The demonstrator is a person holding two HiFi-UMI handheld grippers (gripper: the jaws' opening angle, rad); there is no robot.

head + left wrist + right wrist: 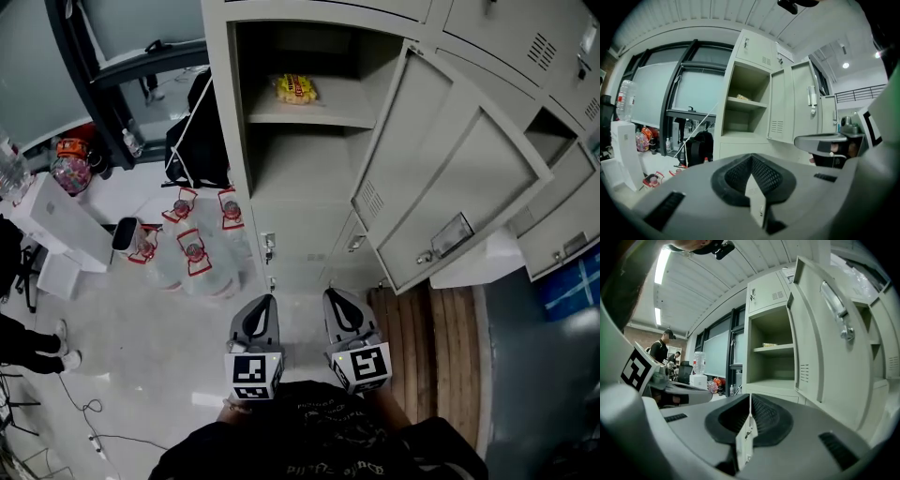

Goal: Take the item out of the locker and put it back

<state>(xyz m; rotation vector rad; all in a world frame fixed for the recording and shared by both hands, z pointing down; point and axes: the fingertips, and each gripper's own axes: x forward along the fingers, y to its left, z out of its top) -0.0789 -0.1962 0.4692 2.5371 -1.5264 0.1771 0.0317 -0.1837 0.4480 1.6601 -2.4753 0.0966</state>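
Closest to me, my two grippers sit side by side, both aimed at the locker. My left gripper has its jaws pressed together with nothing between them, as its own view shows. My right gripper is likewise closed and empty, its pads meeting in a thin line. Each carries its marker cube just ahead of my chest.

On the floor just right of the right gripper lie wooden planks. To the near left, a pack of water bottles with red-and-white labels lies on the pale floor, close to the locker's base. Further left stands a white box, and behind the bottles a black bag leans by the locker's left side.

Ahead, the grey locker stands with its door swung out to the right. Inside, the lower compartment is bare. The yellow packet lies on the upper shelf, toward its left and well apart from both grippers. It also shows small on that shelf in the left gripper view and the right gripper view.
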